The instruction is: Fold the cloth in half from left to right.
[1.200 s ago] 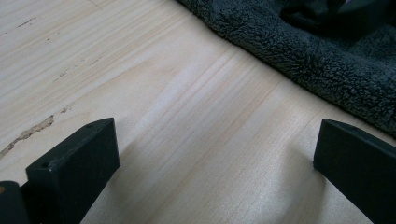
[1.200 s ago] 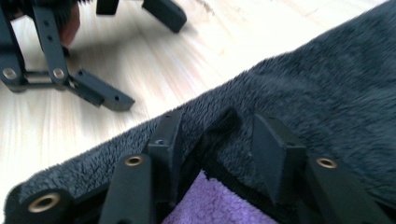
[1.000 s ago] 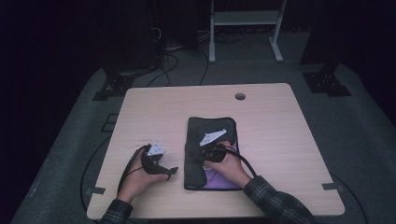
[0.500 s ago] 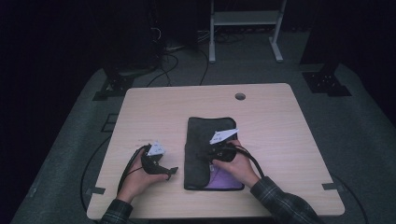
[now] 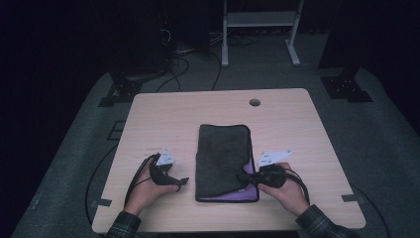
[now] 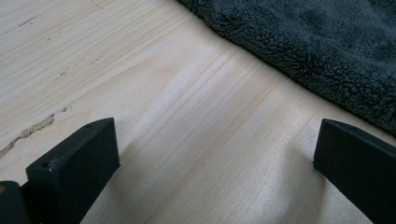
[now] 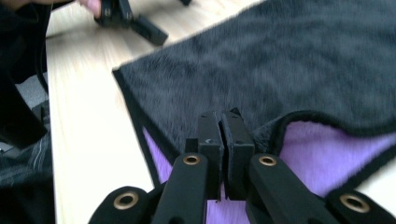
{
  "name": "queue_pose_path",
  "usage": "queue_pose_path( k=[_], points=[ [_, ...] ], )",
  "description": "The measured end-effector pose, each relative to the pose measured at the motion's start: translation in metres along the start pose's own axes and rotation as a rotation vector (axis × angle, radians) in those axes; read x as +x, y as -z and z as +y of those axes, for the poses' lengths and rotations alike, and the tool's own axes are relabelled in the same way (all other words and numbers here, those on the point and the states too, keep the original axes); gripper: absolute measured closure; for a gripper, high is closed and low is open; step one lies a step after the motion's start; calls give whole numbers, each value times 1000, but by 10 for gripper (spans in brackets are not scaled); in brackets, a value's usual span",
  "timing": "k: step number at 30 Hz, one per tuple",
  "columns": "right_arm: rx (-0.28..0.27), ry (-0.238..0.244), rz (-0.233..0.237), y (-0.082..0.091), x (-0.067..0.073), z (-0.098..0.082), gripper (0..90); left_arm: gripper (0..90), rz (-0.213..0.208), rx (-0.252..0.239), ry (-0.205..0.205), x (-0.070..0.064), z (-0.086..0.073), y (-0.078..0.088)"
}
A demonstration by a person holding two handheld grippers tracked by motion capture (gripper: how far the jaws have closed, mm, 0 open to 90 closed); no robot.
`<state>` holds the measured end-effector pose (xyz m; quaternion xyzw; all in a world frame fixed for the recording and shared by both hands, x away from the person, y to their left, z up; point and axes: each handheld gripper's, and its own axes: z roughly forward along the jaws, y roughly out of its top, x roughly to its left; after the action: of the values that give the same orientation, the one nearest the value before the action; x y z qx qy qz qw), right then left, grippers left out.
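My right gripper (image 5: pixel 243 179) sits at the near right corner of the towel (image 5: pixel 223 156), jaws pressed together; in the right gripper view they look clamped on the dark top layer at its black hem, though the blur leaves me unsure how much cloth is caught. The towel lies folded at the middle of the bench (image 5: pixel 297 124), long axis running away from me toward the far edge, dark grey side up, with a purple underside (image 7: pixel 317 154) showing where that corner is lifted. From my right jaws the rest of the towel spreads to the left and away; the fold line I would judge to matter next runs across its short width.

My left gripper (image 5: pixel 183 181) rests on bare wood just beside the towel's left edge, jaws apart with nothing between them; the left gripper view shows the grey pile (image 6: pixel 317 51) just ahead of the tips, not touching. Both hands are near, but the right is the one on the cloth.

Open wood lies on every side: wide to the left and right, more beyond the far hem up to the cable hole (image 5: pixel 254 102). The near bench edge is close behind both hands, so room to carry the corner lies forward rather than back.
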<state>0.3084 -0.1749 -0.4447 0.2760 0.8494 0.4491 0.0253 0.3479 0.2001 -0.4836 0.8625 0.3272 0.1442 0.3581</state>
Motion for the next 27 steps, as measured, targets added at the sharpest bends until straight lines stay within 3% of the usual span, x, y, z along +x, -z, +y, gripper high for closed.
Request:
queue_pose_path(
  k=[7,11,13,17,19,23,24,27],
  points=[
    [39,-2,-24,13,7,-22,872,0,2,-3,2,0,0,0],
    [106,-15,-40,9,7,-37,834,0,2,-3,2,0,0,0],
    [110,-24,-34,8,7,-39,812,0,2,-4,2,0,0,0],
    [76,-10,-15,13,8,-38,643,0,2,-4,1,0,0,0],
    [62,-9,-15,16,8,-36,625,0,2,-2,1,0,0,0],
    [-29,-4,-35,28,-2,-25,537,2,5,-5,5,0,0,0],
    [-29,-4,-35,28,-2,-25,537,2,5,-7,4,0,0,1],
    [-53,-7,-70,29,-13,-19,497,76,1,-14,0,1,1,3]
  ],
)
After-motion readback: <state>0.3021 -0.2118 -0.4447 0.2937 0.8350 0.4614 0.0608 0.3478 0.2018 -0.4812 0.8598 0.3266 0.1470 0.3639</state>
